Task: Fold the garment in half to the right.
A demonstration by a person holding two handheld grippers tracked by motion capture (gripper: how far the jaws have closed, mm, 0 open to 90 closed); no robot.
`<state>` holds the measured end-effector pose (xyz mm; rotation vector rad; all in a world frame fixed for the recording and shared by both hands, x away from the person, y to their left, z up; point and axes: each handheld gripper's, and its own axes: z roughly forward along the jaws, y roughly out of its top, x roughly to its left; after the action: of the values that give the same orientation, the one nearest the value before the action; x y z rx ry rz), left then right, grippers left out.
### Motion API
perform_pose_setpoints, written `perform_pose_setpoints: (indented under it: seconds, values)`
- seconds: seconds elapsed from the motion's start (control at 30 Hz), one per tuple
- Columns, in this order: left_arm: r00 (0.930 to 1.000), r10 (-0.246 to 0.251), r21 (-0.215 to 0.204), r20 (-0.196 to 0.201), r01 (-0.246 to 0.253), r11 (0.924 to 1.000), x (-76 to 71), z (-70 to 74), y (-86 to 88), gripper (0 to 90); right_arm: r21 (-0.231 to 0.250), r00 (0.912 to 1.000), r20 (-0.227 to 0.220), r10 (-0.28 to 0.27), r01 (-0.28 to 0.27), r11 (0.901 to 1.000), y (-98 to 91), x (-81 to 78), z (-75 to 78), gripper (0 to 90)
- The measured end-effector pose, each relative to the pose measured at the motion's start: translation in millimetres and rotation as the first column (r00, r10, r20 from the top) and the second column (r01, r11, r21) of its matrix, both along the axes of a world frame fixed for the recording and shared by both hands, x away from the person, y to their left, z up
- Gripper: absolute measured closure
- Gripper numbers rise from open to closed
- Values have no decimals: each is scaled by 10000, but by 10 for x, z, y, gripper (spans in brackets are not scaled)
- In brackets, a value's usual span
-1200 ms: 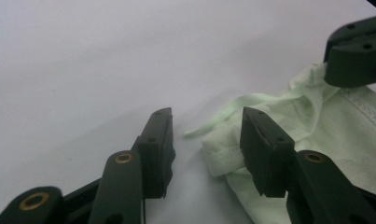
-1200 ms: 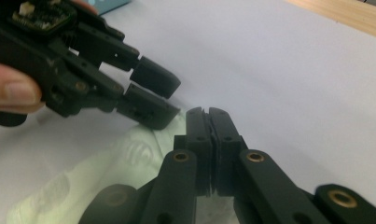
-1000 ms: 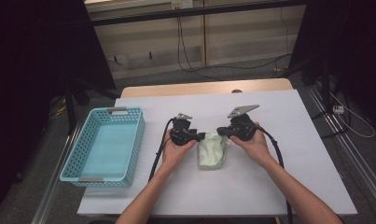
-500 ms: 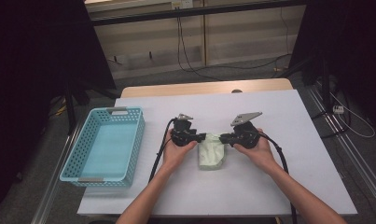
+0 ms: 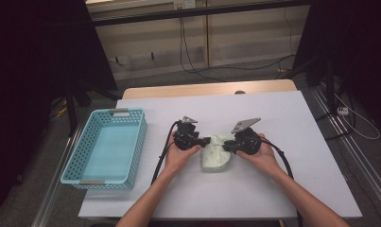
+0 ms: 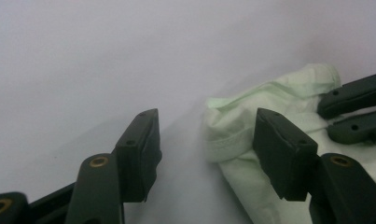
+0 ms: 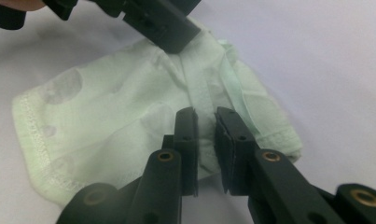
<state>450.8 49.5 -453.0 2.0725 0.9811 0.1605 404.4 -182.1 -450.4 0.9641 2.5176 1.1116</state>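
Note:
A pale green folded cloth (image 5: 215, 158) lies on the white table between my two grippers. My left gripper (image 5: 208, 140) is at the cloth's left top corner. In the left gripper view its jaws (image 6: 206, 135) stand wide apart and have just been opening, with the cloth (image 6: 237, 112) edge lying by the right jaw, not pressed. My right gripper (image 5: 227, 145) is low over the cloth's right side. Its jaws (image 7: 205, 119) have just been opening to a narrow gap, and the cloth (image 7: 106, 116) shows through it, loose. The left gripper's jaw (image 7: 162, 23) rests on the cloth's far end.
A light blue plastic basket (image 5: 140, 137) stands on the table's left part, with nothing in it. The white table top (image 5: 297, 123) reaches to the right and back of the cloth. Black cables trail from both grippers towards the near edge.
The right gripper has slid a little right and nearer, off the cloth's top. The left gripper and the cloth have stayed where they were.

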Motion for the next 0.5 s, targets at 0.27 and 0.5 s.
perform_pose_setpoints:
  seconds: [0.27, 0.5]
  values:
    - [9994, 80, 269, 327, -89, 9996, -33, 29, 65, 321, -350, 9997, 212, -85, 92, 9993, 4, -5, -19, 770]
    - [9985, 185, 527, 516, -212, 9984, -68, 14, 292, 237, 24, 9998, -41, -192, 192, 9998, -22, -7, -26, 687]
